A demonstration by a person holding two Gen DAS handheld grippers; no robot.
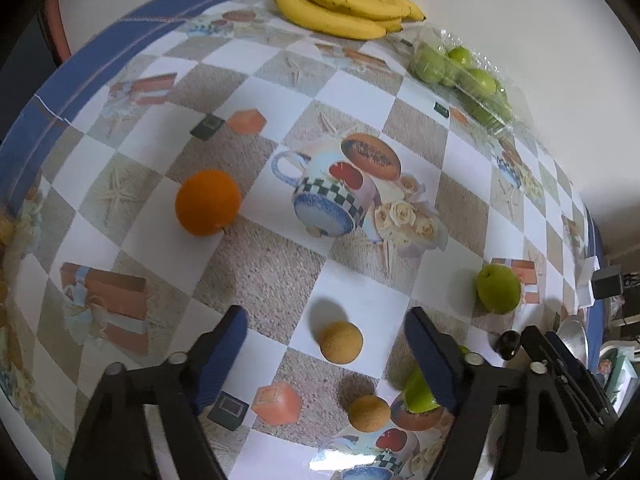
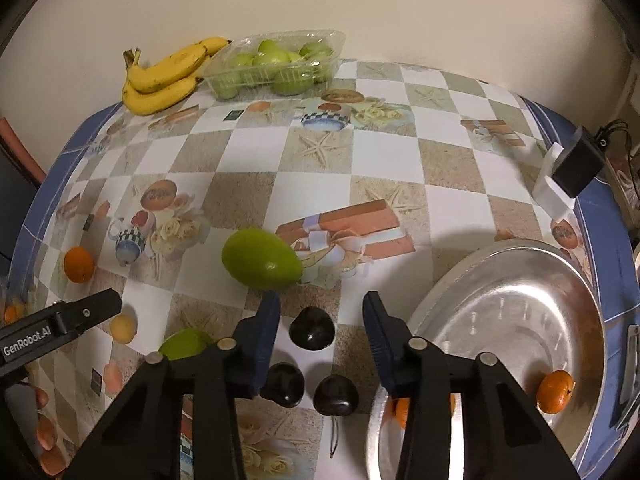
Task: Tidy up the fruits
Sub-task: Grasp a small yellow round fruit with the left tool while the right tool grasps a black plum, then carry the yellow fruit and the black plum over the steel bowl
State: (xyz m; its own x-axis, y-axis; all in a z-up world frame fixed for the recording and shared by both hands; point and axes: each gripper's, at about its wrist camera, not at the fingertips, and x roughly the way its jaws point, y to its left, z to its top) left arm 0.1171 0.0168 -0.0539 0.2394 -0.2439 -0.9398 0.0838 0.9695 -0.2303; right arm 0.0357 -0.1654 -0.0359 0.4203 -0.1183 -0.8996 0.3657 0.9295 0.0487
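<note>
The right gripper (image 2: 322,334) points steeply down over three dark, glossy plums, its jaws apart and straddling the nearest plum (image 2: 311,328) without touching it; the other two (image 2: 282,384) (image 2: 335,395) lie just behind, toward the camera. That fruit looks small, smooth and soft-skinned, so I'd judge it light but slippery and easily bruised, best pinched gently across its widest middle. The metal bowl (image 2: 520,280) sits just to the right, already holding a small orange (image 2: 555,392) and another part-hidden behind a finger. The left gripper (image 1: 326,340) also tilts steeply down, jaws released and gaping either side of a small tan fruit (image 1: 341,342), nothing held. A green pear (image 2: 261,258) lies near the plums, with bananas (image 2: 164,76) and a clear tray of pears (image 2: 276,64) at the far wall
</note>
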